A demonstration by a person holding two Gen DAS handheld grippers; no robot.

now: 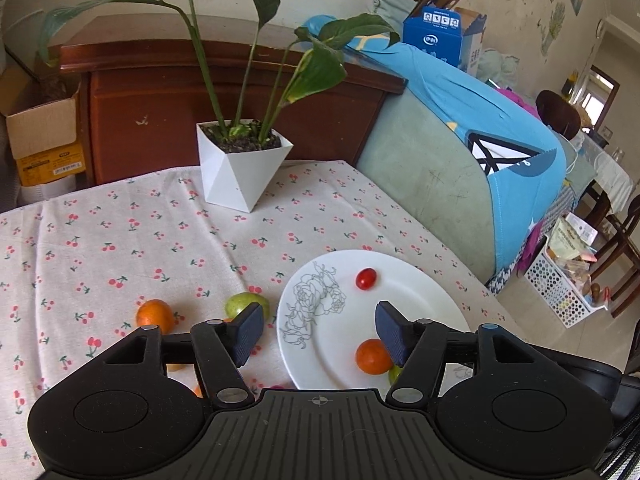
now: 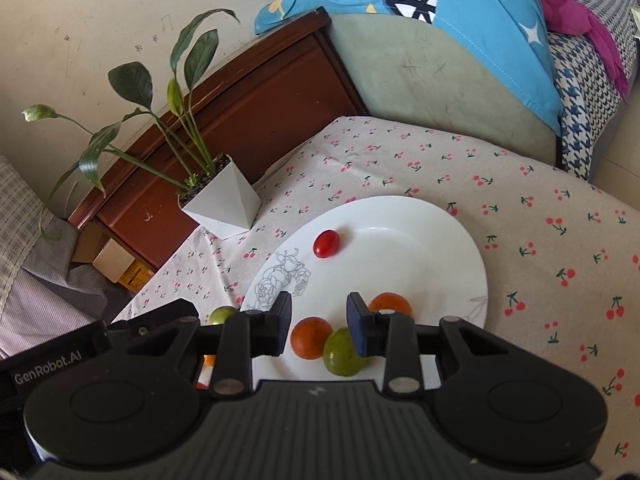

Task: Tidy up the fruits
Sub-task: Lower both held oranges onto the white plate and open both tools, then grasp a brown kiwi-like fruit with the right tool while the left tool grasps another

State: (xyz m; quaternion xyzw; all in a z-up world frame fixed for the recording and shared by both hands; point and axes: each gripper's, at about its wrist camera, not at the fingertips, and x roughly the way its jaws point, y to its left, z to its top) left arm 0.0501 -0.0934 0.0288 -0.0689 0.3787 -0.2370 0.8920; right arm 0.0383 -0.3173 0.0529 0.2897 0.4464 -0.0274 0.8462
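A white plate (image 1: pixel 416 288) (image 2: pixel 420 248) with a rose drawing lies on the cherry-print cloth. On it are a red cherry tomato (image 1: pixel 366 278) (image 2: pixel 326 243), an orange fruit (image 1: pixel 372 356) (image 2: pixel 310 338), a green fruit (image 2: pixel 342 353) and a second orange fruit (image 2: pixel 390 303). On the cloth left of the plate lie an orange fruit (image 1: pixel 154 314) and a green fruit (image 1: pixel 244 304) (image 2: pixel 222 314). My left gripper (image 1: pixel 318 332) is open and empty above the plate's left rim. My right gripper (image 2: pixel 318 326) is open and empty above the plate's near fruits.
A white faceted pot with a leafy plant (image 1: pixel 240 168) (image 2: pixel 222 202) stands at the back of the table. A brown wooden cabinet (image 1: pixel 200 112) is behind it. A sofa with a blue cloth (image 1: pixel 480 148) borders the table's right side.
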